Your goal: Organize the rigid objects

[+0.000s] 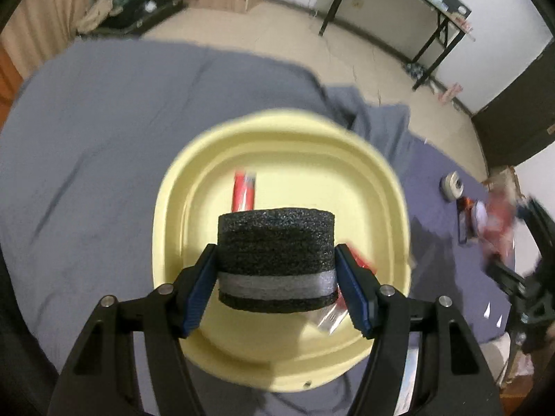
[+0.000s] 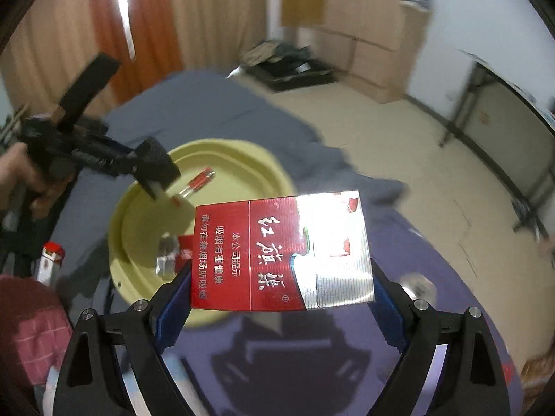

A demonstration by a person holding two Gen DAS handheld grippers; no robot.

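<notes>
Left claw (image 1: pixel 276 277) clamped on black foam cylinder (image 1: pixel 276 242) above yellow basin (image 1: pixel 347 159), right claw (image 2: pixel 281 287) gripping red cigarette pack (image 2: pixel 263 253)

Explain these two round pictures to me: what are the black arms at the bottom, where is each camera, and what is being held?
There is no robot here. A person holds one pair of hand-operated tongs in each hand, with a wide-angle camera on each looking forward along its fingers. In the left wrist view, the left tongs grip a black foam cylinder above a yellow basin that rests on a blue-grey sheet. Red packets already lie inside the basin. In the right wrist view, the right tongs clamp a red and silver cigarette pack, held up near the same basin.
</notes>
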